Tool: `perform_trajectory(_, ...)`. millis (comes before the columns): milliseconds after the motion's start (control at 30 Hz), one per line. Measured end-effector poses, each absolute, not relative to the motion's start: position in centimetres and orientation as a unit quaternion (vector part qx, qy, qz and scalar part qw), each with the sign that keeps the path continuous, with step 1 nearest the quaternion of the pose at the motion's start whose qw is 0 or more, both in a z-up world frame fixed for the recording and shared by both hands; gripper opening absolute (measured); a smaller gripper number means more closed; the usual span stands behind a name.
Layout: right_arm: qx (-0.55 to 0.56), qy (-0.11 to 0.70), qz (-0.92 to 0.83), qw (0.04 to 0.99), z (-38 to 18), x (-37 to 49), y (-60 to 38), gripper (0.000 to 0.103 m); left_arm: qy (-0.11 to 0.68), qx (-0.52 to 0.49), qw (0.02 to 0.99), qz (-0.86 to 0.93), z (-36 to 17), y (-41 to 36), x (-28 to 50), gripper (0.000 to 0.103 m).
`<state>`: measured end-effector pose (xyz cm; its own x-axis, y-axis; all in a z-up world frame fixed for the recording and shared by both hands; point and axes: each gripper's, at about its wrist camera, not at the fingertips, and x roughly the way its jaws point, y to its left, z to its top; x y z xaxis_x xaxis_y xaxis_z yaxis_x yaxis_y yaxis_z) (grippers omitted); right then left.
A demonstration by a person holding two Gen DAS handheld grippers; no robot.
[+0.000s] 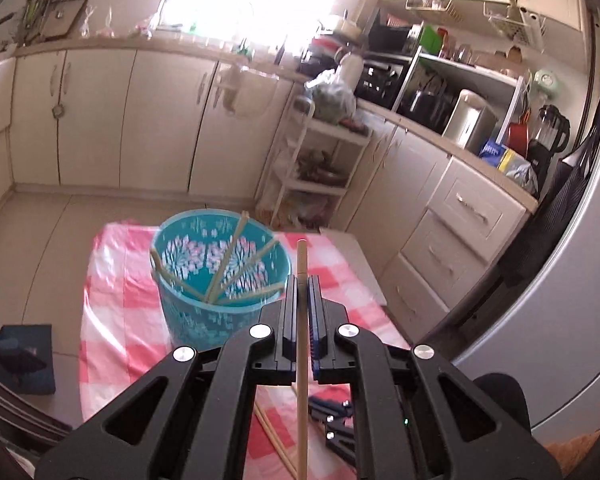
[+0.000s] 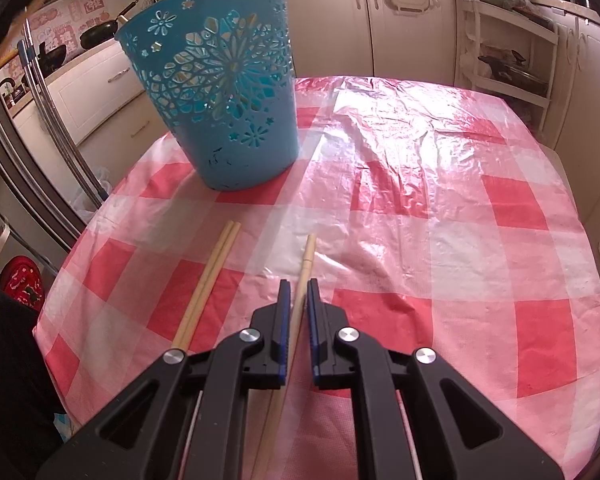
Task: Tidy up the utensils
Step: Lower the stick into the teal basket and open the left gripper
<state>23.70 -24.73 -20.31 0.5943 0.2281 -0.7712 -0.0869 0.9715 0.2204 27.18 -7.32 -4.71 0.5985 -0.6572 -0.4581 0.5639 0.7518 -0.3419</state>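
A teal cut-out basket (image 1: 220, 280) stands on the red-checked tablecloth (image 1: 112, 320) and holds several wooden chopsticks (image 1: 228, 260). My left gripper (image 1: 300, 280) is shut on one chopstick (image 1: 301, 360), held high above the table, just right of the basket rim. In the right wrist view the basket (image 2: 220, 88) stands ahead to the left. My right gripper (image 2: 298, 284) is low over the cloth, its jaws narrowly apart around a chopstick (image 2: 306, 256) lying on the table. Two more chopsticks (image 2: 208, 280) lie side by side to its left.
Cream kitchen cabinets (image 1: 140, 120) and a white shelf rack (image 1: 316, 160) stand behind the table. A grey fridge (image 1: 560, 280) is to the right. The right gripper shows below the left one (image 1: 336, 424). The cloth (image 2: 440, 200) is wrinkled to the right.
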Motion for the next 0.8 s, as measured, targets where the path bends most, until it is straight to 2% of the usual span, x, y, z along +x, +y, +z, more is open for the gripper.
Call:
perform_trajectory(233, 0.08, 0.441, 0.088, 0.889, -20.3, 23.7, -24.7, 0.009, 0.179, -0.111, 0.936, -0.282, 1.2, -7.3, 29.3, 0.005)
perform_trajectory(400, 0.081, 0.442, 0.089, 0.889, -20.3, 23.7, -24.8, 0.009, 0.11, -0.115, 0.964, -0.212, 3.1, -7.6, 31.3, 0.005)
perform_trajectory(800, 0.087, 0.441, 0.092, 0.888, -20.3, 23.7, -24.8, 0.011, 0.099, -0.098, 0.981, -0.132, -1.3, -9.5, 36.2, 0.005)
